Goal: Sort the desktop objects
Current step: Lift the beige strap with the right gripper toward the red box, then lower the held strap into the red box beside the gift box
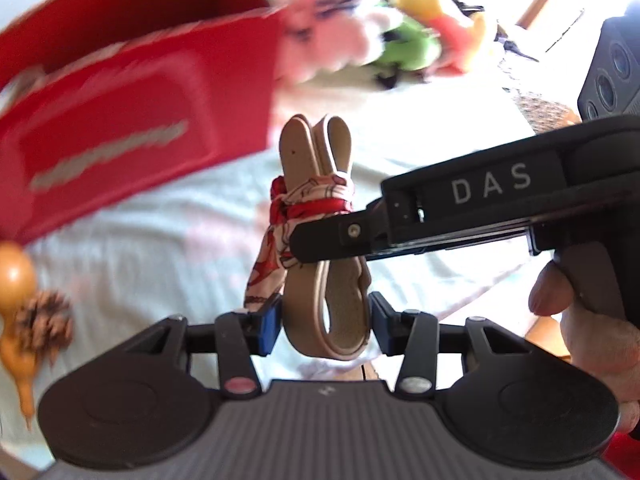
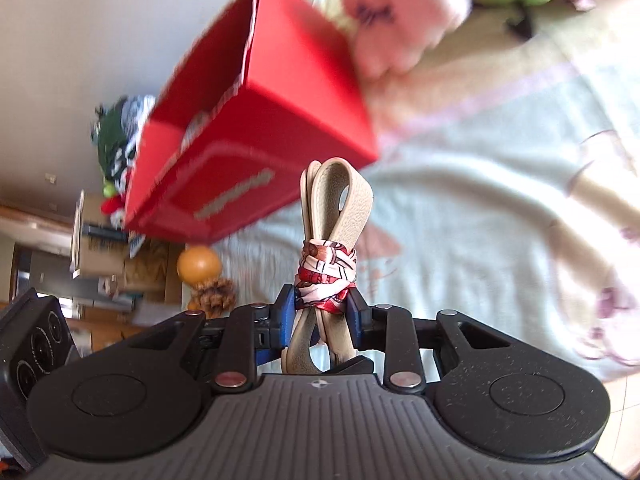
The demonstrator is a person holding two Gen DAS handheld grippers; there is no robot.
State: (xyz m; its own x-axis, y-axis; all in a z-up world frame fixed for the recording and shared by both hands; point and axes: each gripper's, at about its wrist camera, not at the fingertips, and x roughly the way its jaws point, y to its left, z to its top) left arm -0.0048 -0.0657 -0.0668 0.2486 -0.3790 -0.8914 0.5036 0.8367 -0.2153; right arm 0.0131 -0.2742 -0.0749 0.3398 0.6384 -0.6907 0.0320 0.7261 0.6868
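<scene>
A folded beige strap [image 1: 320, 148] tied with a red-and-white patterned scarf [image 1: 320, 194] hangs in the air above a pale cloth. In the left wrist view my left gripper [image 1: 326, 322] has its blue pads against both sides of the strap's lower loop, shut on it. The right gripper's finger [image 1: 320, 240] comes in from the right and clamps at the scarf. In the right wrist view my right gripper [image 2: 320, 312] is shut on the scarf wrap [image 2: 328, 268], with the strap [image 2: 340, 196] rising above it. A red open box [image 1: 140, 120] [image 2: 248, 140] stands just behind.
Behind the box lie a pink plush [image 1: 328, 32] [image 2: 400, 12], a green plush [image 1: 408, 48] and a yellow toy [image 1: 416, 0]. An orange gourd [image 2: 199, 266] and a pine cone [image 2: 214, 294] sit at the cloth's edge. A hand [image 1: 580, 320] holds the right gripper.
</scene>
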